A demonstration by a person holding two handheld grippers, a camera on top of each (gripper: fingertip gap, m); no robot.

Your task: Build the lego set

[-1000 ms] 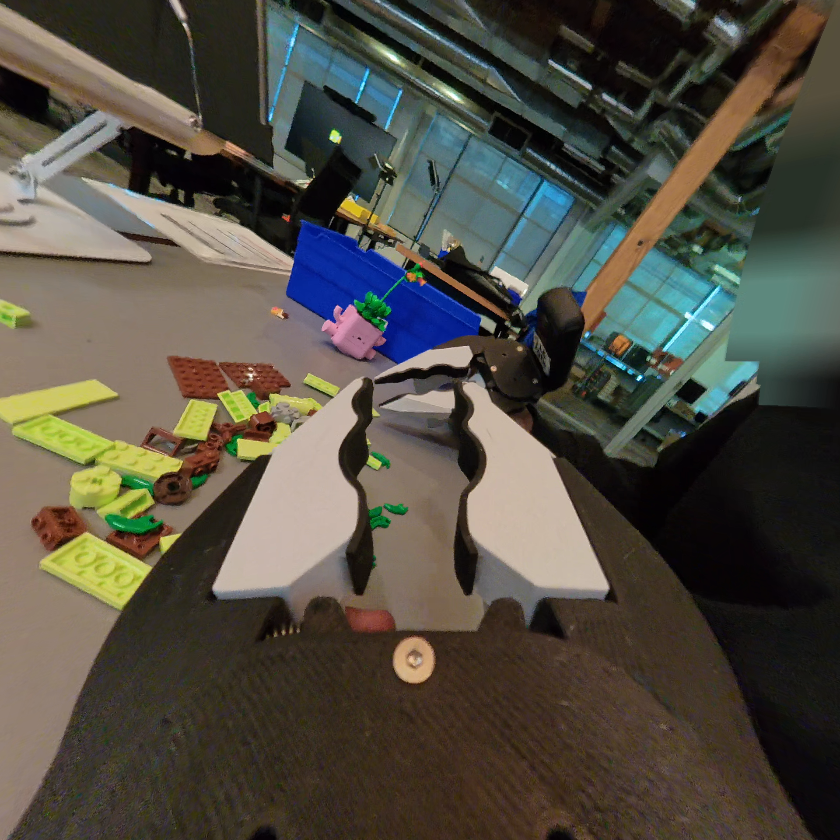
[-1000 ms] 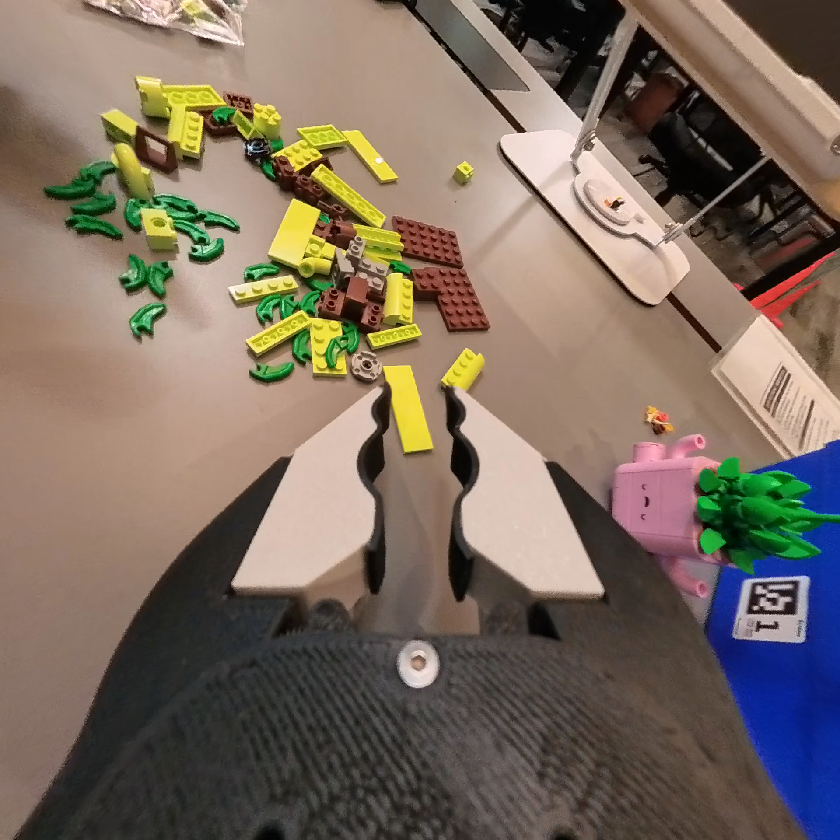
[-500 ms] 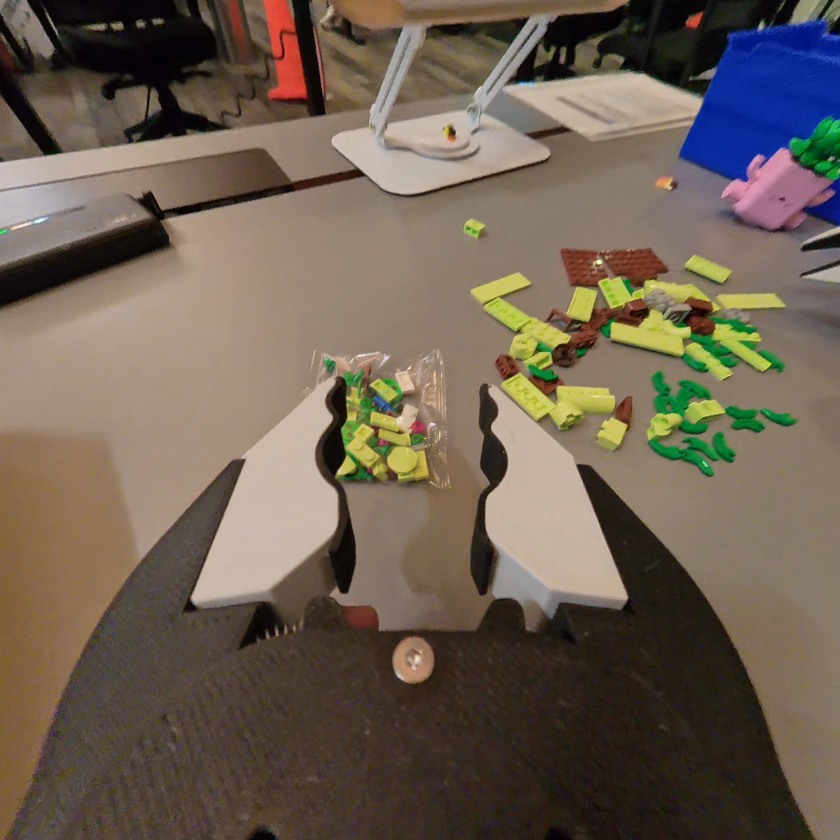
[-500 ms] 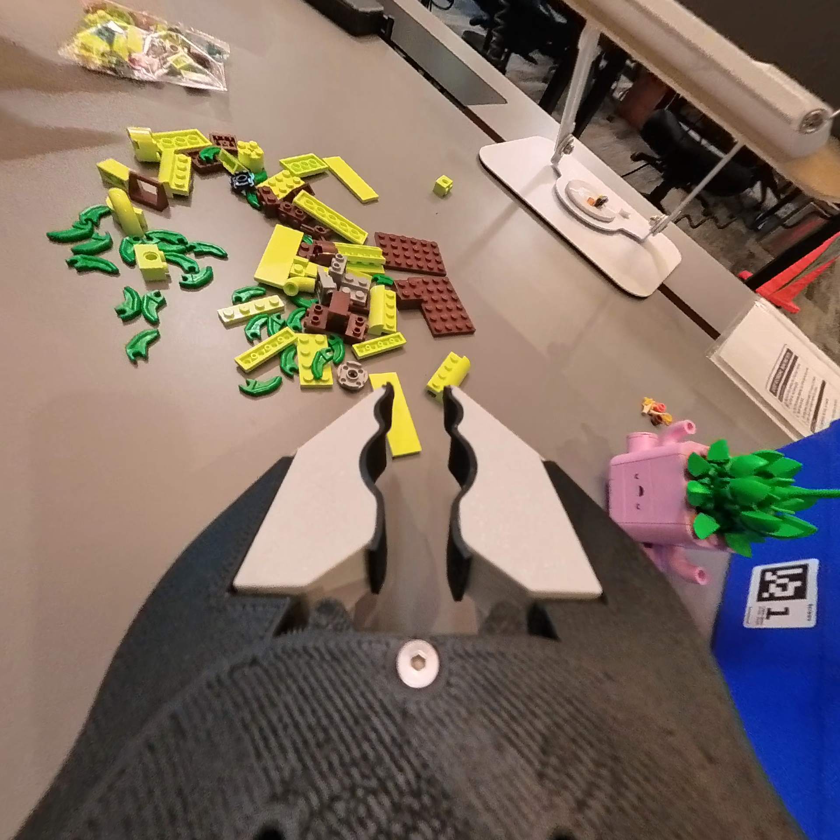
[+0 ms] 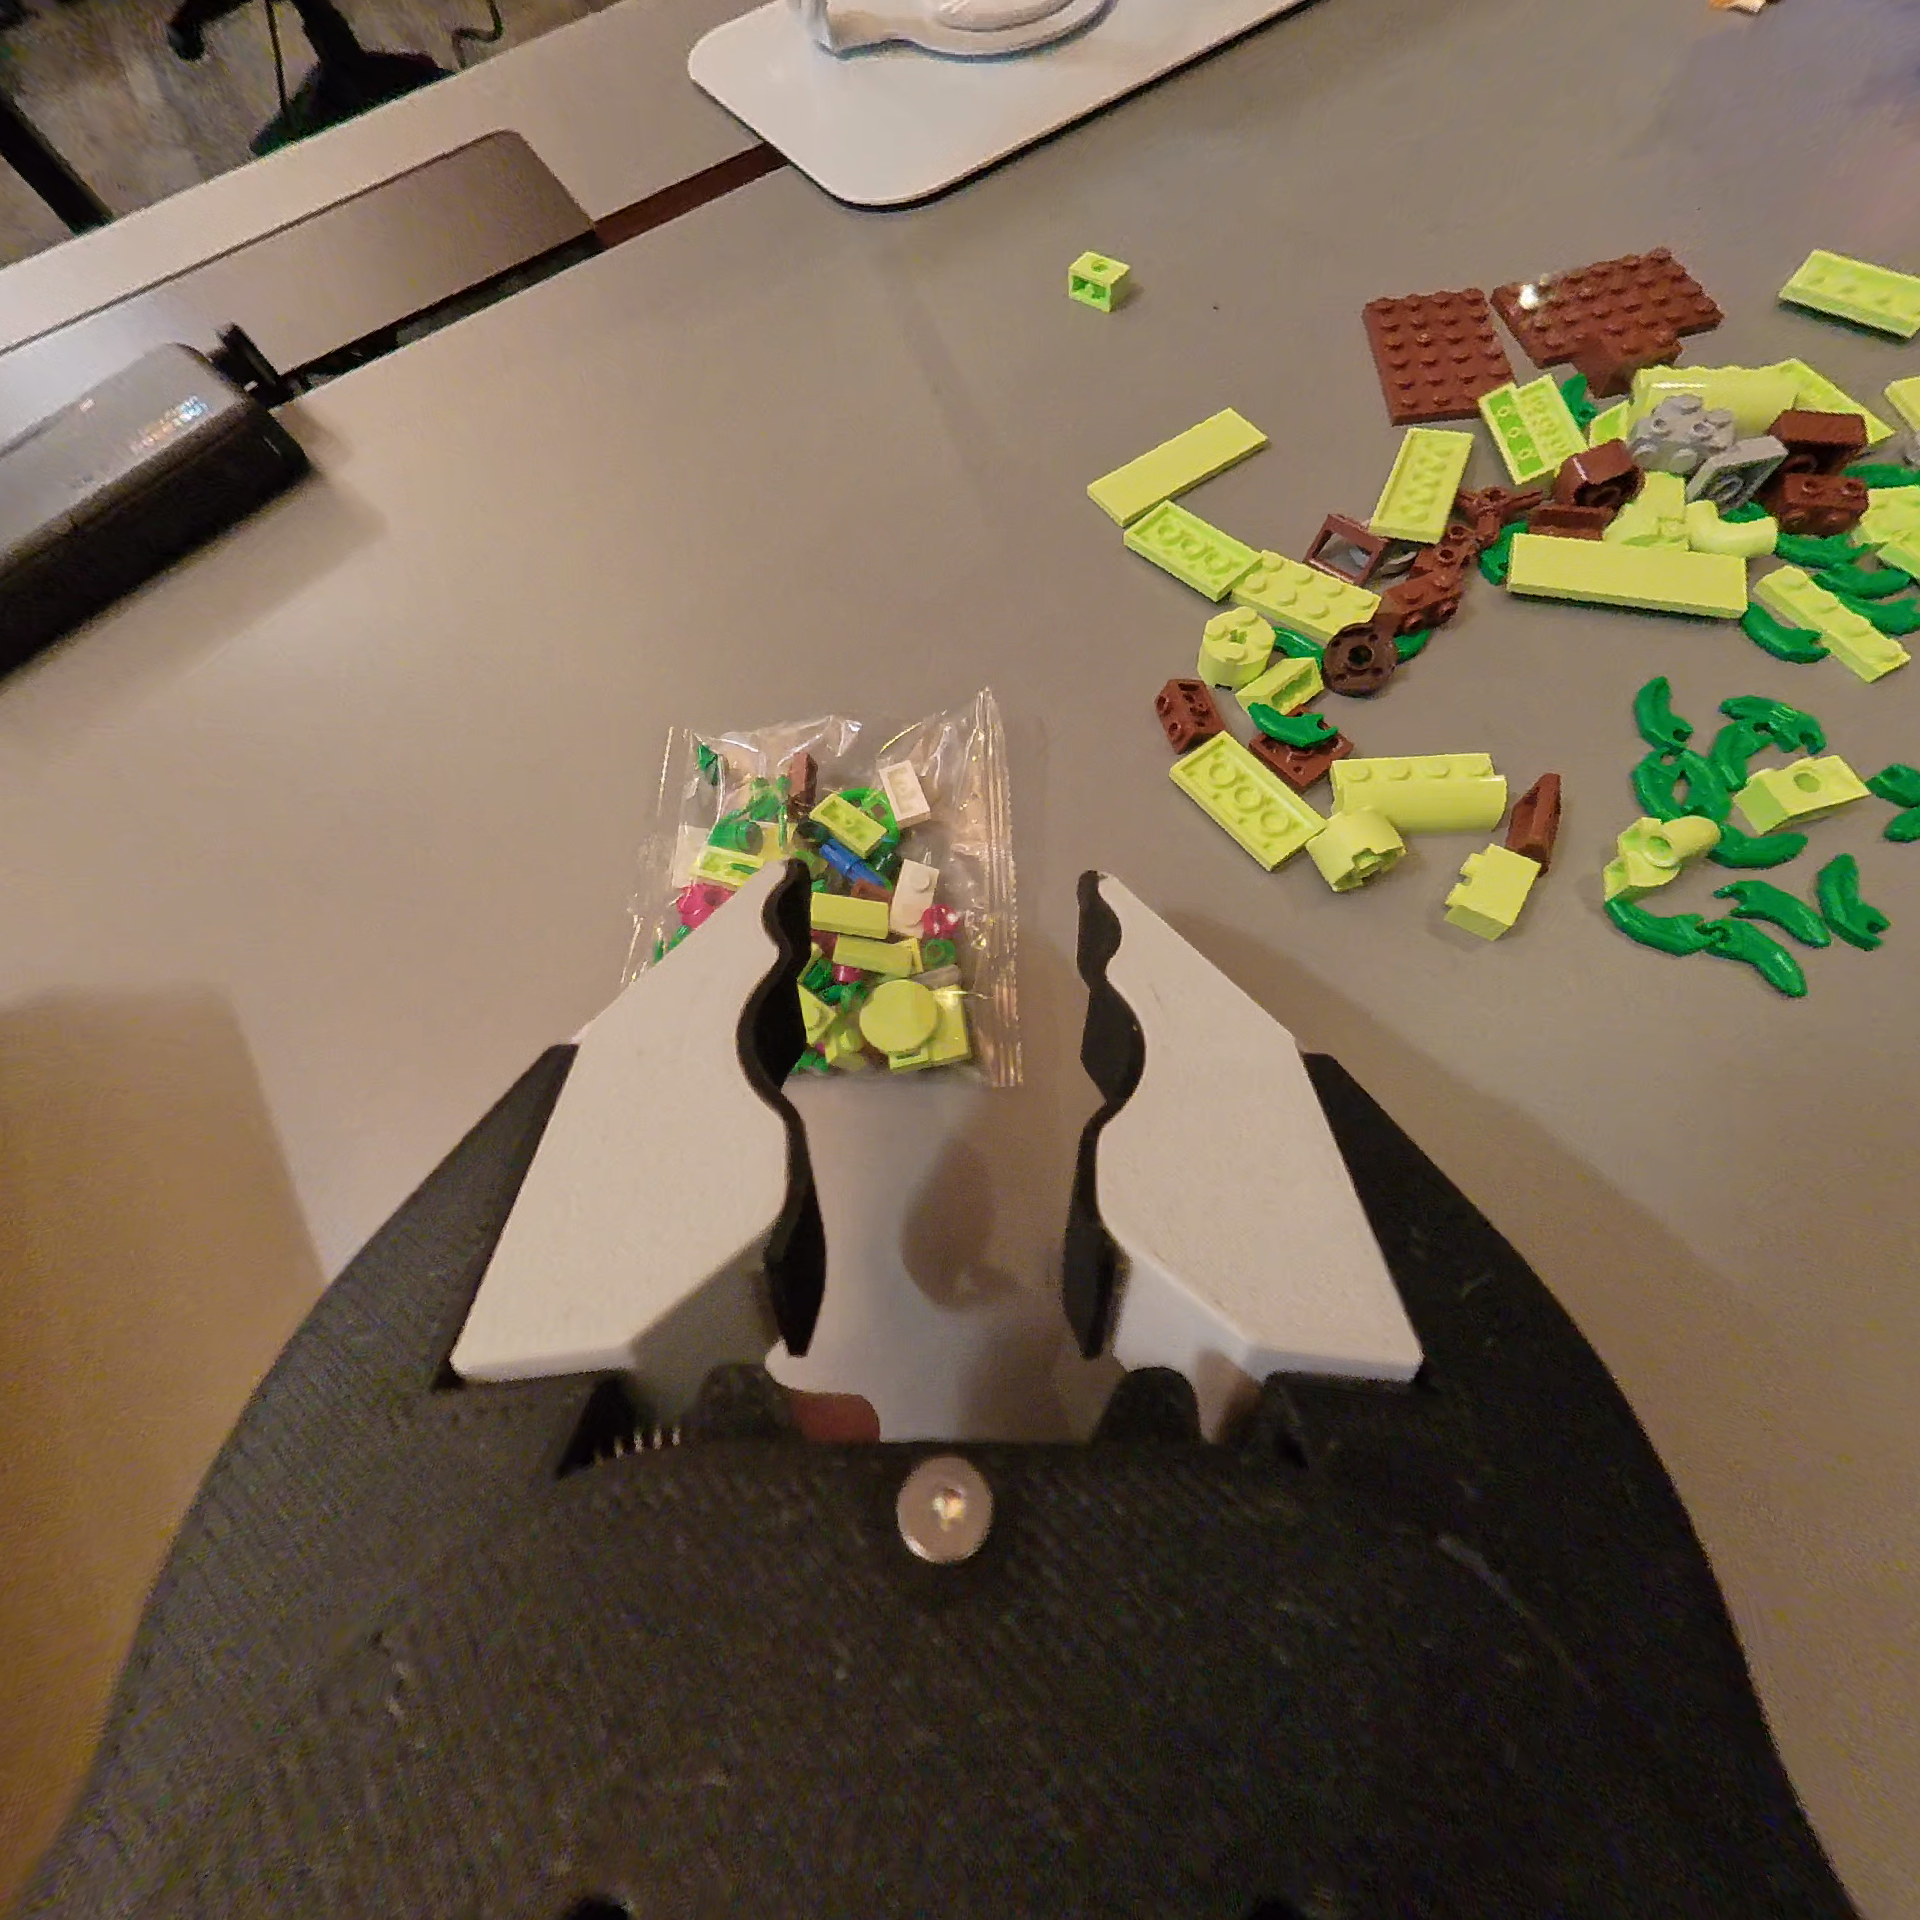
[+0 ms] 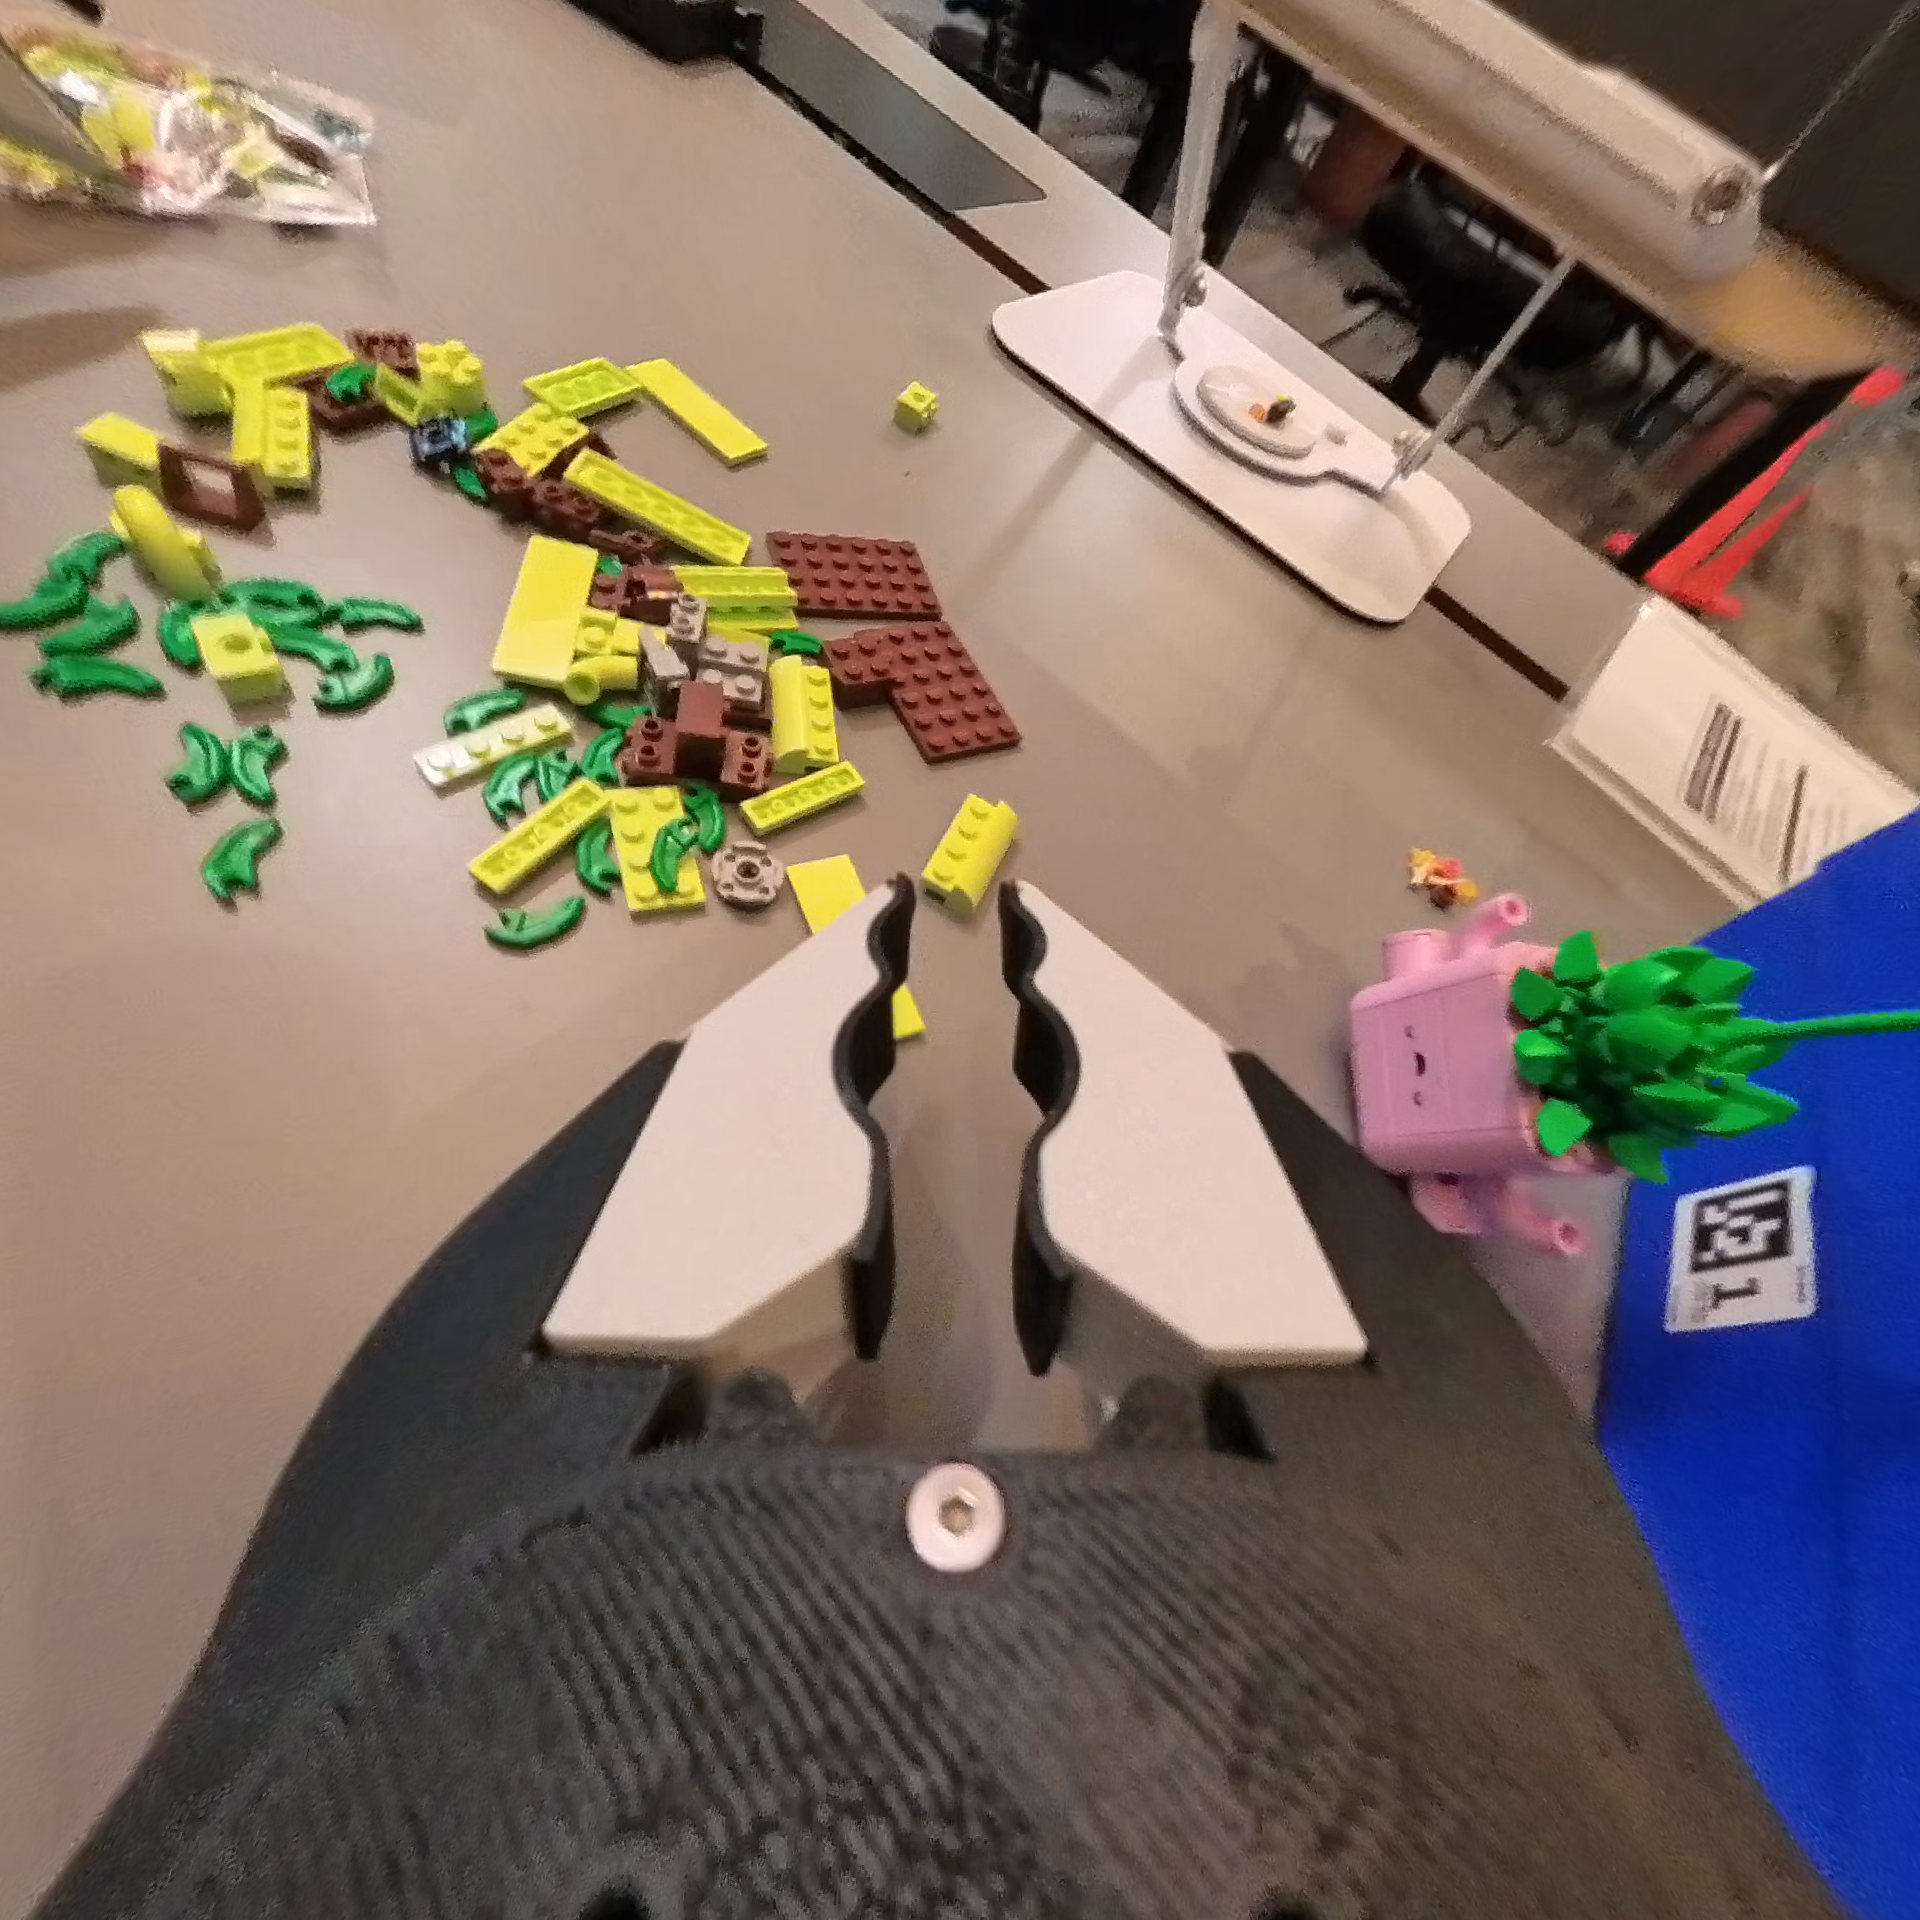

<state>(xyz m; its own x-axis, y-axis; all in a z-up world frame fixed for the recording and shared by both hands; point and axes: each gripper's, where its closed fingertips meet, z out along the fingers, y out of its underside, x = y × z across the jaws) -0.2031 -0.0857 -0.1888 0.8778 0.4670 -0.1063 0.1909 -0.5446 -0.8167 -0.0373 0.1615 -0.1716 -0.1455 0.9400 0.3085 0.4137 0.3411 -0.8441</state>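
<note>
Left wrist view: grey table, a black device at its far left edge, a white lamp base beyond. The left gripper is above the table with jaws wide apart, empty. A clear bag of small parts lies flat just ahead; the left finger overlaps it. Loose bricks lie scattered to the right, apart from the bag.

Right wrist view: same table. The right gripper has jaws narrowly apart, holding nothing. A lime slope brick sits just beyond the tips; a lime tile passes under the left finger. A pink pot model lies beside a blue bin.
</note>
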